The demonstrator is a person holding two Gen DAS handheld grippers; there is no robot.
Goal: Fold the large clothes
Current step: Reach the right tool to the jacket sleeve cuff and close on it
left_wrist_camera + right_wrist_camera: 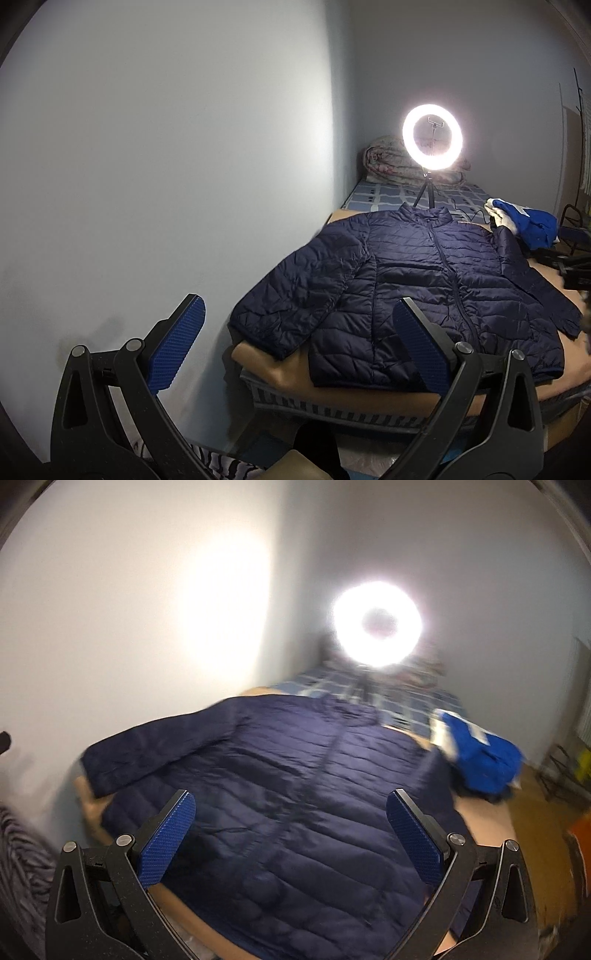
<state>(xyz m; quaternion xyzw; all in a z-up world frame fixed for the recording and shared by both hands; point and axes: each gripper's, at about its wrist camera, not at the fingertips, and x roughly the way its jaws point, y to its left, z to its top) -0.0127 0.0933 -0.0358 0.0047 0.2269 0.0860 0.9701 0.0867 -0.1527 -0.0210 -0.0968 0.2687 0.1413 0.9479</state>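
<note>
Lying flat, jacket (413, 280) (collar away).

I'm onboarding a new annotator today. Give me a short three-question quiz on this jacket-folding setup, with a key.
1. True or false: the navy quilted jacket lies spread flat, front up, with both sleeves out to the sides.
2. Multiple choice: what stands beyond the jacket's collar? A) a lit ring light on a small tripod, B) a laundry basket, C) a floor fan.
3. Fill in: the jaws of the left gripper and the right gripper both stand ____, holding nothing.

Key: 1 true; 2 A; 3 open.
</note>
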